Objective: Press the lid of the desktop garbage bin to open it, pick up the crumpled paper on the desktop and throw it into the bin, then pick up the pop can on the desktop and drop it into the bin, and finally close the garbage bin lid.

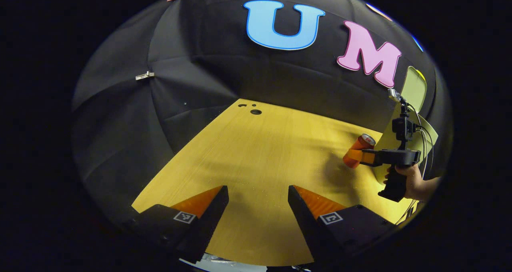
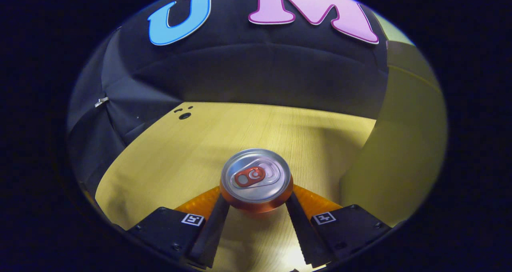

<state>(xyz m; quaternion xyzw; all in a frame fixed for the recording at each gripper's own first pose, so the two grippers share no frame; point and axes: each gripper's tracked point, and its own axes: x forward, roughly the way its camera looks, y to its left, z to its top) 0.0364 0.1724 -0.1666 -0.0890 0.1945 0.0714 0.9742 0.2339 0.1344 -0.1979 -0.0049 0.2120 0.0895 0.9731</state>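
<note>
My right gripper (image 2: 256,197) is shut on the pop can (image 2: 256,176), an orange-red can whose silver top and pull tab face the camera. In the left gripper view the can (image 1: 365,141) leans tilted in the right gripper (image 1: 354,156), held by a hand (image 1: 414,180) just above the wooden table, right beside the pale green garbage bin (image 1: 428,138). The bin's lid (image 1: 414,88) stands raised. In the right gripper view the bin's wall (image 2: 400,144) rises close on the right. My left gripper (image 1: 258,190) is open over the table, nothing between its fingers.
The wooden table (image 1: 260,156) runs back to the black cloth wall. A round hole (image 1: 256,112) and two small ones sit near its far corner. A metal clip (image 1: 145,75) pins the cloth at left. The can's shadow (image 1: 334,172) falls on the table.
</note>
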